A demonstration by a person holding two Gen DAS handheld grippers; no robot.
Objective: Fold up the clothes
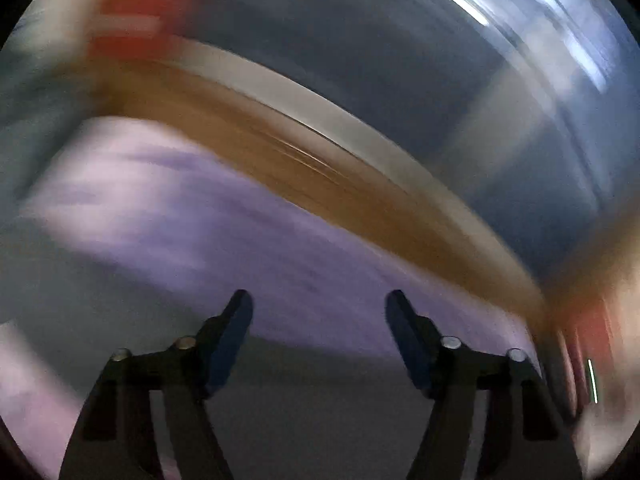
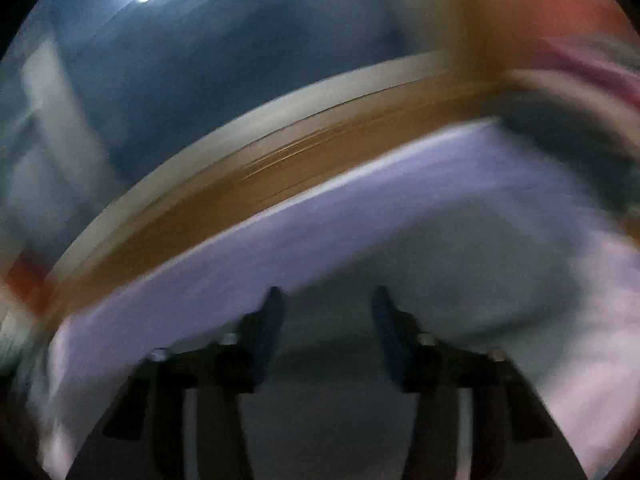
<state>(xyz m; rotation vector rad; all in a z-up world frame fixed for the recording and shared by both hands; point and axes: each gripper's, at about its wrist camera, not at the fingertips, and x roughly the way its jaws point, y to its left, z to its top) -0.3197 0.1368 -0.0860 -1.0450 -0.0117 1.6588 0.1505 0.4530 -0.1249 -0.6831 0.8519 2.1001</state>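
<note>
Both views are smeared with motion blur, so we take this one loosely. Our left gripper has its blue-padded fingers spread wide with nothing between them, and our right gripper is parted a bit less, also holding nothing.

The pale lilac sheet of fabric lies spread over the surface ahead of both claws, running up to the brown wooden edge behind it. On it sits a grey-green soft mass, which we guess is the clothing, though we can't tell whether it's folded or crumpled, or whether we're swinging in to grab or pulling away after letting go.

If a pinch is coming, we'd say slow down first. At this speed we can't find a hem or corner. Keep both claws level and take a single layer.

The right wrist view shows the grey-green mass right in front of the fingers. The left view mostly shows lilac cloth, with grey-green only at its left margin, plus a red blurred shape up top that we can't identify.
</note>
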